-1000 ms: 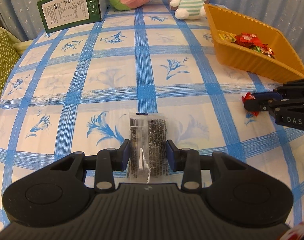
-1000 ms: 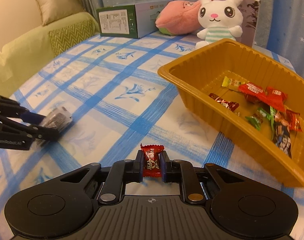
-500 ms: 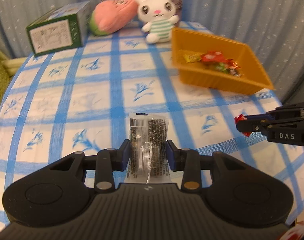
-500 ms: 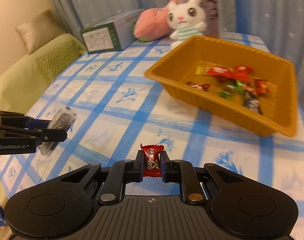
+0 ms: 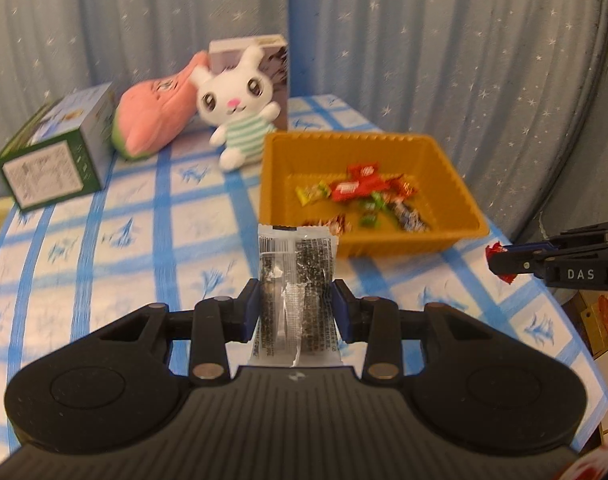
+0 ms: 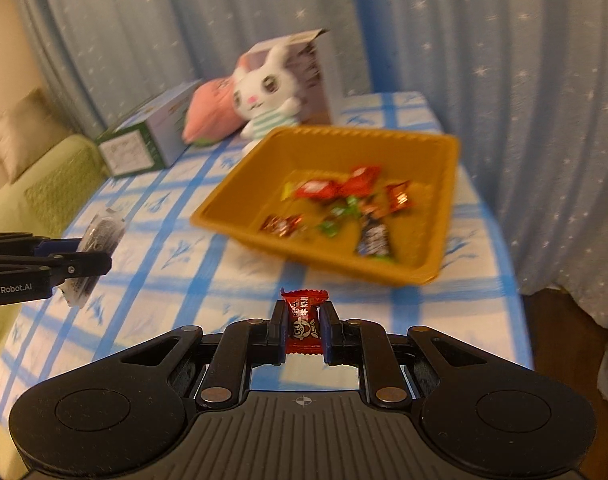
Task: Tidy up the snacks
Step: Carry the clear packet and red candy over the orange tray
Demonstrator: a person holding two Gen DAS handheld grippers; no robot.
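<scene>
My left gripper [image 5: 296, 300] is shut on a clear packet of dark seeds [image 5: 296, 280], held above the blue-checked tablecloth [image 5: 104, 248]. My right gripper [image 6: 303, 322] is shut on a small red wrapped candy [image 6: 304, 318]. Ahead of both stands an orange tray [image 5: 460, 192] [image 6: 448, 168] holding several wrapped candies [image 6: 336, 200]. In the left wrist view the right gripper [image 5: 508, 262] shows at the right edge with its red candy [image 5: 494, 250]. In the right wrist view the left gripper [image 6: 84, 264] shows at the left with the seed packet [image 6: 100, 236].
At the table's back stand a green box [image 5: 52, 160], a pink plush [image 5: 156, 120], a white rabbit plush [image 5: 240, 108] and an upright box [image 5: 272, 56]. Blue starred curtains hang behind. A green sofa [image 6: 36, 184] lies left of the table, whose right edge drops to the floor.
Both grippers have risen off the table with their snacks and swung toward the orange tray, which now sits straight ahead in both views. Neither grip has altered.
</scene>
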